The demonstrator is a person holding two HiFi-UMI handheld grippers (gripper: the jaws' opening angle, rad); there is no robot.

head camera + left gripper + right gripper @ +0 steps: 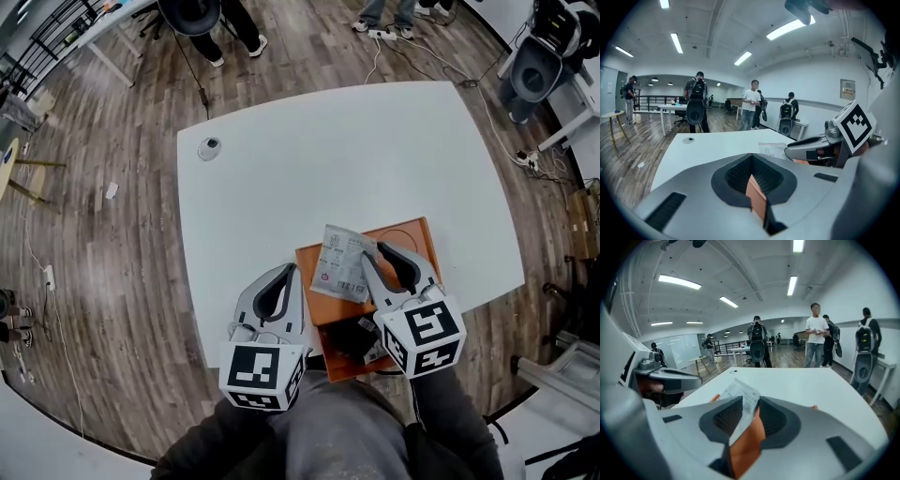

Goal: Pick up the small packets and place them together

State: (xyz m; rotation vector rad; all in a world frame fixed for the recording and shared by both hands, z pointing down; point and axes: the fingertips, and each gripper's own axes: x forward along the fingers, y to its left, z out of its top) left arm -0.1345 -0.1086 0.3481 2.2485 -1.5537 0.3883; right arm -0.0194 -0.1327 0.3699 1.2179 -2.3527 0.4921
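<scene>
Over the flat orange tray (412, 239) at the white table's (328, 150) near edge, the right tool (371, 253), slightly apart, seemingly sets down the silvery printed packet (342, 262), the left tool (289, 272) sits together and empty, and next comes a clean withdrawal.

White surface (375, 150); orange tray (414, 231). The packet (342, 262) looks silvery-white with grey print and perhaps a red mark. Left tongs (292, 272) and right tongs (372, 251): grey and black, with black-and-white square markers.
</scene>
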